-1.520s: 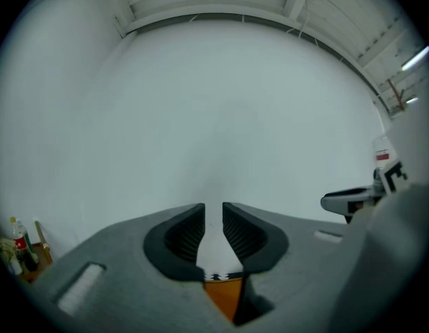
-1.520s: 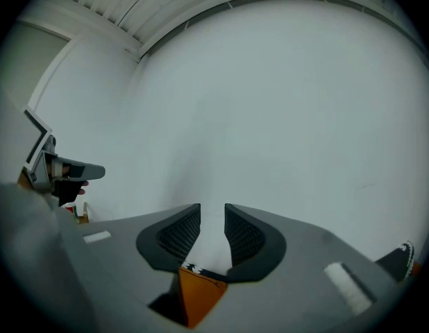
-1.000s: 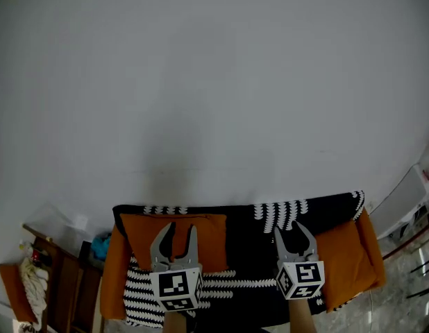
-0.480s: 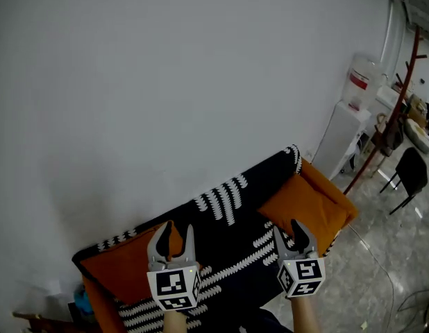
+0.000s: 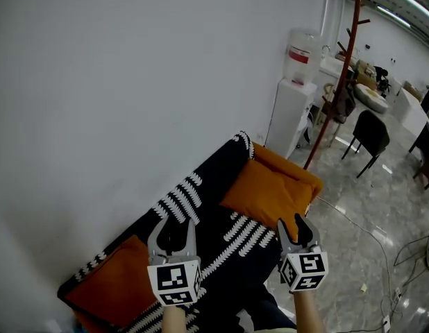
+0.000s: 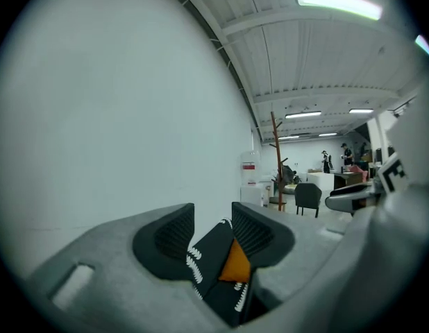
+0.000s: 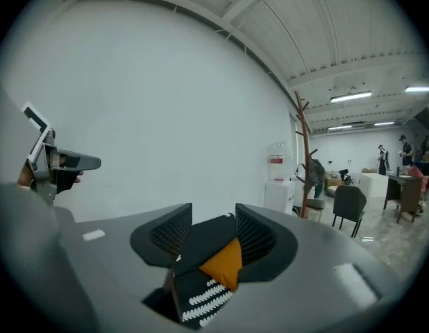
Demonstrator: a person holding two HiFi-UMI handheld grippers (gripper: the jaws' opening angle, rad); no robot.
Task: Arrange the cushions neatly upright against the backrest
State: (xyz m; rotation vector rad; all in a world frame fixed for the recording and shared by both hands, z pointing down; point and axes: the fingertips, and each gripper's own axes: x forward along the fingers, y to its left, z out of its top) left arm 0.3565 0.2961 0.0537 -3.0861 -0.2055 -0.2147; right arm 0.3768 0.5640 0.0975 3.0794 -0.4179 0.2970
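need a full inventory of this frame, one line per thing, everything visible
Sofa under a black throw with white pattern: one, black and white, along the white wall.
Orange square fabric cushions: two, orange, one at the sofa's far end, one at its near end.
White water dispenser with a clear bottle on top: one, white, by the wall past the sofa's far end.
Reddish-brown coat stand: one, reddish brown, right of the dispenser.
Dark chair: one, black, on the floor beyond the stand.
Left gripper: one, grey, above the sofa, jaws apart, nothing held.
Right gripper: one, grey, above the sofa's front edge, jaws apart, nothing held.
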